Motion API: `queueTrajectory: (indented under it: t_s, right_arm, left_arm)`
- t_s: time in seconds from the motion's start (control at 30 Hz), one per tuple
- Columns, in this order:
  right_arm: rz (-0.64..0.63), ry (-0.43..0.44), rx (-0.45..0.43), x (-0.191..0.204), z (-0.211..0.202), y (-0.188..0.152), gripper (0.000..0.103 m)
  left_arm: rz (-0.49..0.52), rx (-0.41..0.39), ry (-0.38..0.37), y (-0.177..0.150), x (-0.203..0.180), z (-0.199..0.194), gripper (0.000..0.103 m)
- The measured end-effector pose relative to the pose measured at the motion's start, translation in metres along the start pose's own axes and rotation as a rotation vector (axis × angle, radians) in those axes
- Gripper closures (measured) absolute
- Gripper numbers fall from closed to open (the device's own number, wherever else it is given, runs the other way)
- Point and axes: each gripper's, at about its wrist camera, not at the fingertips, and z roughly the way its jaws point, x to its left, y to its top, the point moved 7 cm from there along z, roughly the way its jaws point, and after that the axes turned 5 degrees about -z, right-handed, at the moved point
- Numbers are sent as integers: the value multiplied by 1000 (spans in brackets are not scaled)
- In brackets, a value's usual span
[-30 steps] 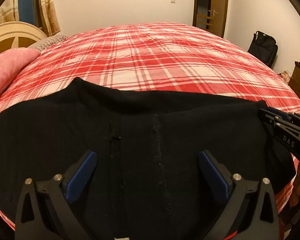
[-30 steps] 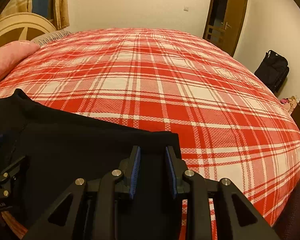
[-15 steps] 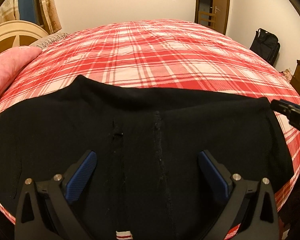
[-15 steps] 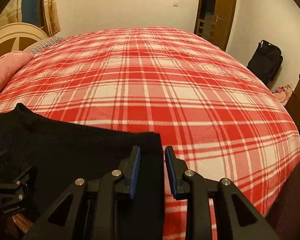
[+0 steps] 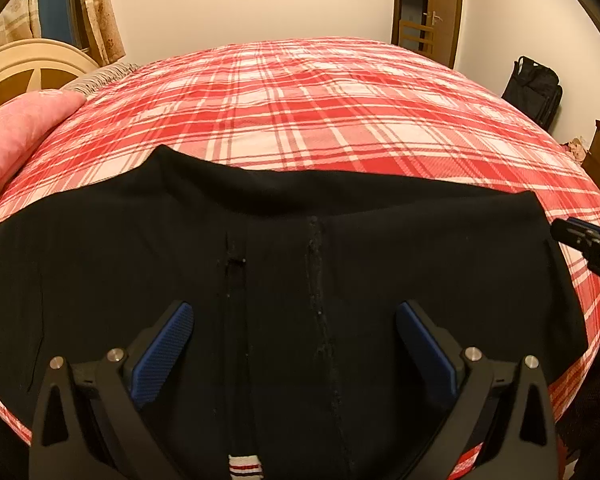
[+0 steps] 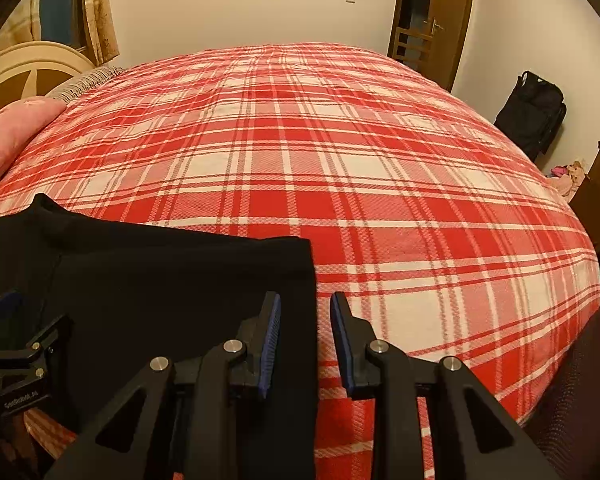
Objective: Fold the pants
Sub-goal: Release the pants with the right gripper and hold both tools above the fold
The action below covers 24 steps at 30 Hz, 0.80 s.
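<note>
red and white plaid covers the bed in front of us, with a pink pillow off to the left and a dark bag by the far wall. we see the black pants spread flat along the near edge of the bed, with their right end stopping squarely under our right gripper. our left gripper hovers over the middle of the cloth with its 2 fingers spread wide and nothing between them. the right one is parted only a narrow way, astride the cloth's right edge, and grips nothing we can see. we judge the fabric soft, light and limp, likely to sag and slide on itself rather than hold a crease. we would pinch it at the far right corner and along the edge, taking every layer together so none slips away.
</note>
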Motion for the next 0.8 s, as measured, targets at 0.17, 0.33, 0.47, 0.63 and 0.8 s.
queueTrajectory:
  t_s: [0.17, 0.33, 0.47, 0.63, 0.8]
  right_arm:
    - [15, -7, 19, -10, -3, -4, 75]
    - [2, -22, 37, -12, -3, -10, 75]
    - [-4, -25, 52, -11, 0, -13, 75]
    - [-20, -36, 57, -7, 0, -15, 75]
    - [-33, -53, 59, -7, 0, -14, 75]
  left_arm:
    - [-7, 1, 0, -1, 1, -1, 0]
    - [-1, 4, 5, -2, 0, -3, 0]
    - [1, 7, 12, -3, 0, -3, 0]
    - [10, 8, 18, -4, -1, -5, 0]
    - [16, 9, 22, -5, -2, -6, 0]
